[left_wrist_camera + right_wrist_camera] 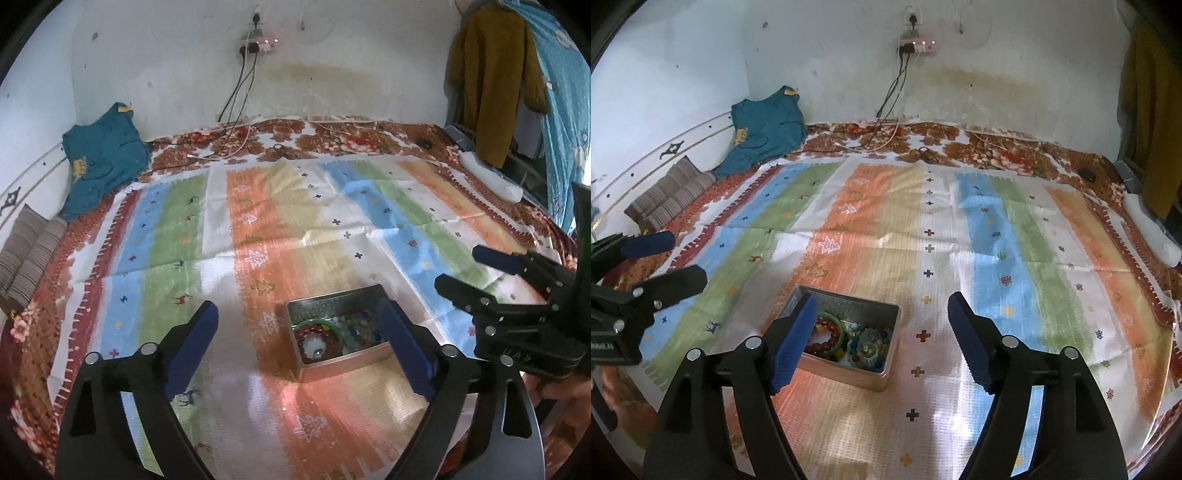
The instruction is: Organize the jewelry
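The left gripper (299, 343) and the right gripper (882, 341) are held with jaws spread, nothing gripped. The tin (364, 362) of beaded bracelets (827, 336) is seen between them on the striped cloth (997, 229) — no writing can be read.

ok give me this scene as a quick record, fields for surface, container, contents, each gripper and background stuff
surface: striped cloth spread on a floral bedcover
container: metal tin, lid off, on the cloth
contents: beaded bracelets and a green bangle, all inside the tin
left gripper: jaws open, empty, above the tin
right gripper: jaws open, empty, beside the tin
background: teal garment, power strip on the wall
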